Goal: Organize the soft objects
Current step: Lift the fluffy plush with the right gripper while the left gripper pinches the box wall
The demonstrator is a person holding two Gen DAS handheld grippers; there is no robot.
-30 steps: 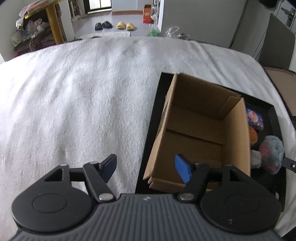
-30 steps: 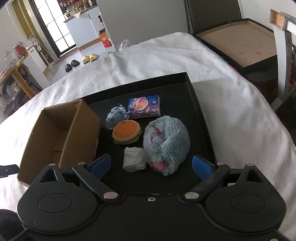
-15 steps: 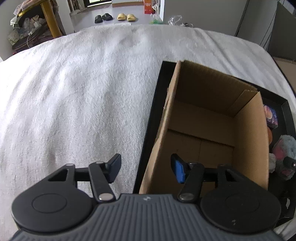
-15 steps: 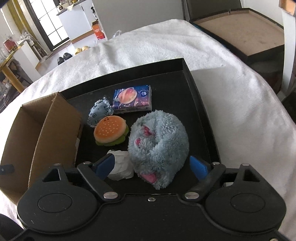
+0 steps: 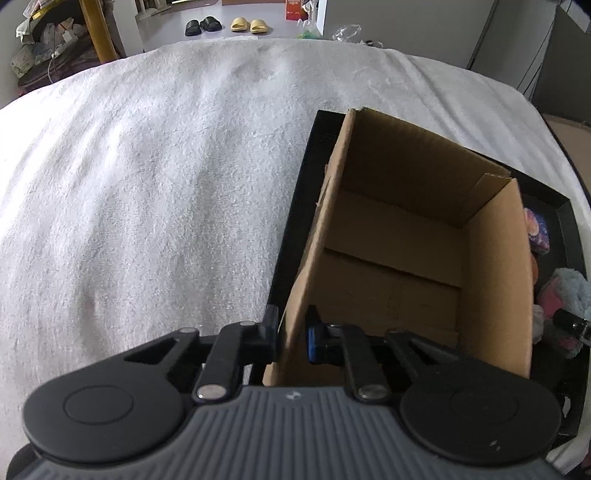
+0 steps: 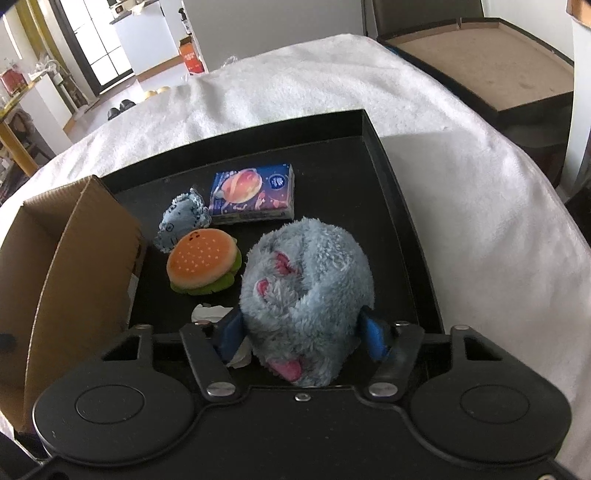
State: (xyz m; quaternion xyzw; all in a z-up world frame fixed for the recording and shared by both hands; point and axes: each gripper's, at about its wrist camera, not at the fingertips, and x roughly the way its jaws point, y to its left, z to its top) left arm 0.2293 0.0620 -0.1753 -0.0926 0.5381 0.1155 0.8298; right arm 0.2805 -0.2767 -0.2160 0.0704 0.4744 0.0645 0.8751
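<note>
On the white blanket (image 6: 461,192) sat a black tray (image 6: 402,206), where the right gripper (image 6: 301,332) squeezed the soft, light plush (image 6: 310,273) around its middle, and the left gripper (image 5: 291,334) pinched the box (image 5: 406,236) wall.

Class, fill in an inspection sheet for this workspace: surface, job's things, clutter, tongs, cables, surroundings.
Surface: white towel under a black tray.
Job's things: cardboard box empty; blue plush, burger toy, small fish toy, tissue pack on the tray.
Clutter: crumpled paper.
Tongs: left tongs clamp the box wall; right tongs squeeze the blue plush.
Cables: nothing seen.
Surroundings: slippers on the floor.
</note>
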